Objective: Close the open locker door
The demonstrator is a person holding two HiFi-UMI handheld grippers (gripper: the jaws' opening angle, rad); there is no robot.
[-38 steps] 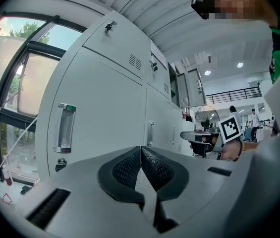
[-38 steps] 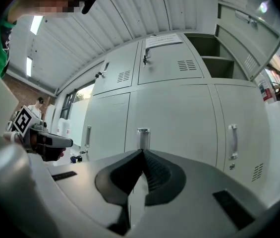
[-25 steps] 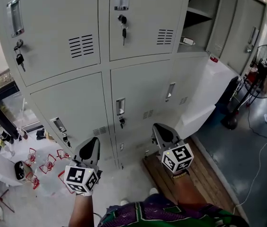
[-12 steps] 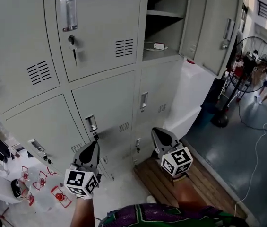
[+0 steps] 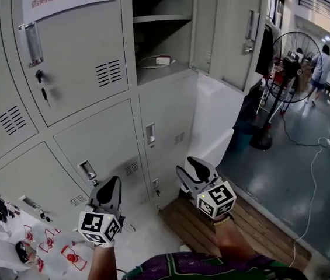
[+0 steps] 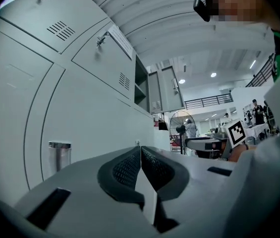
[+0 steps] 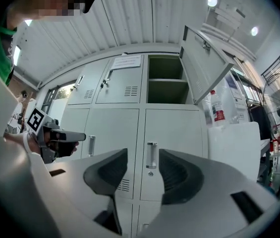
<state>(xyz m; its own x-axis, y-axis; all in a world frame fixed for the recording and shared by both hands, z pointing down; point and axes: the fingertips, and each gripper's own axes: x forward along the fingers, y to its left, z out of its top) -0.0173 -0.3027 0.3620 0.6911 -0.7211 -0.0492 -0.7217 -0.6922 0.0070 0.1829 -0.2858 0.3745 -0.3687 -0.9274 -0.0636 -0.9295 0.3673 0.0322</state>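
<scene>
The grey locker door (image 5: 235, 34) stands swung open at the upper right of the head view, beside its open compartment (image 5: 159, 34) with a shelf inside. In the right gripper view the door (image 7: 204, 66) hangs out to the right of the opening (image 7: 167, 86). My left gripper (image 5: 112, 182) is low in front of the bottom lockers, pointing level, its jaws (image 6: 140, 148) shut with nothing in them. My right gripper (image 5: 188, 167) is level too, well below the open door; its jaws (image 7: 142, 155) have just been opening and hold nothing.
A white cabinet (image 5: 220, 115) with a bottle (image 7: 218, 108) on top stands right of the lockers, under the open door. A wooden pallet (image 5: 229, 226) lies below my right hand. A standing fan (image 5: 290, 57), a floor cable (image 5: 312, 168) and a person (image 5: 322, 63) are at the right.
Both grippers have moved right along the lockers, so the open compartment now sits near the top centre. The right jaws have parted; the left stay shut.
</scene>
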